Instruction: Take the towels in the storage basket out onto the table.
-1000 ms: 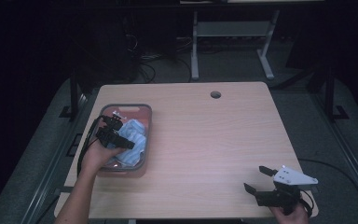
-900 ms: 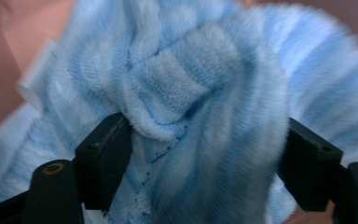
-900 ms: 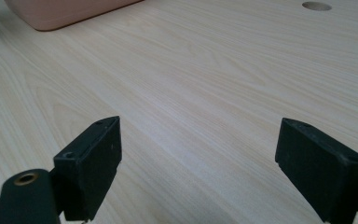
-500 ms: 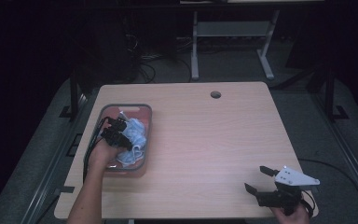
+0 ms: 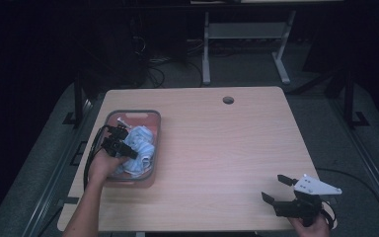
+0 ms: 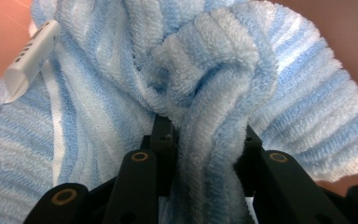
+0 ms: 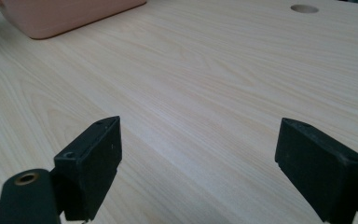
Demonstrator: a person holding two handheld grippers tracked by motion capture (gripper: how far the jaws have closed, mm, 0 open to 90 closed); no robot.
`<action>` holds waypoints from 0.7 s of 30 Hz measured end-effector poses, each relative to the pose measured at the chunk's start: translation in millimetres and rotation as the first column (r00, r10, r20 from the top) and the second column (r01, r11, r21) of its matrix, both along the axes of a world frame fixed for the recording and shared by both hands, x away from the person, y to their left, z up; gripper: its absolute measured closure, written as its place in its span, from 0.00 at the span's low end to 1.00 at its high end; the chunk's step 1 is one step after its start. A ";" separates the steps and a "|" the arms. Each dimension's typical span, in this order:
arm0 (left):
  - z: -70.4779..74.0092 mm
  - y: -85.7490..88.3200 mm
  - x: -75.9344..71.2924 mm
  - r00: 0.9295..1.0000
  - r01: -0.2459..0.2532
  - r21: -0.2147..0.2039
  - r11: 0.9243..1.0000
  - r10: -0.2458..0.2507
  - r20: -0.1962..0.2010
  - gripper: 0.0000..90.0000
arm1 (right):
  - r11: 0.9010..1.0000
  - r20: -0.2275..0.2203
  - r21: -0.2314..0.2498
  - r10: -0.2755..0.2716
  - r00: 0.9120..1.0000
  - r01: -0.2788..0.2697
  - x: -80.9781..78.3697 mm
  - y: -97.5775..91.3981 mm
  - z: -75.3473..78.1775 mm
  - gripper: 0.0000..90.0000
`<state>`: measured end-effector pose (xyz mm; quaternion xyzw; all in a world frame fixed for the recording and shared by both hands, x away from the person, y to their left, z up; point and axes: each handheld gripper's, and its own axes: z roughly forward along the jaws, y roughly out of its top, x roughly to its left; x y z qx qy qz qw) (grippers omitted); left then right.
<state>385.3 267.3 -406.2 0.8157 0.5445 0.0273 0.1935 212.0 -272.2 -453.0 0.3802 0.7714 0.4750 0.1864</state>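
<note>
A light blue and white striped towel (image 5: pixel 140 148) lies bunched in a pink tub (image 5: pixel 152 117) at the table's left. My left gripper (image 5: pixel 127 145) reaches into the tub, shut on a fold of the towel (image 6: pixel 205 121), which bulges up between the two black jaws. A white label (image 6: pixel 30 58) hangs from the cloth at the upper left. My right gripper (image 5: pixel 279 188) hovers low over the bare wood at the table's front right corner, open, with nothing between its fingers (image 7: pixel 93 158).
The wooden table (image 5: pixel 227 148) has a round cable hole (image 5: pixel 228 100) near its far edge. The tub's pink wall (image 7: pixel 65 16) appears far off in the right gripper view. A metal stand and cables sit on the dark floor behind the table.
The left hand has pushed a little deeper into the tub and its jaws have closed on the towel. The right gripper has stayed in place.
</note>
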 end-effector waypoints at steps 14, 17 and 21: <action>26.8 20.7 -23.9 0.995 0.026 -0.185 0.982 -0.007 0.101 0.77 | 0.998 -0.015 -0.009 -0.065 0.998 0.065 2.9 -7.0 -0.2 0.16; 30.9 26.0 -27.3 0.993 0.019 -0.236 0.972 0.008 0.114 0.77 | 0.997 -0.014 -0.005 -0.071 0.997 0.071 3.7 -8.0 -0.5 0.16; 38.2 32.5 -31.6 0.990 0.007 -0.306 0.952 0.037 0.136 0.77 | 0.997 -0.018 -0.008 -0.076 0.997 0.076 3.5 -7.8 -1.3 0.16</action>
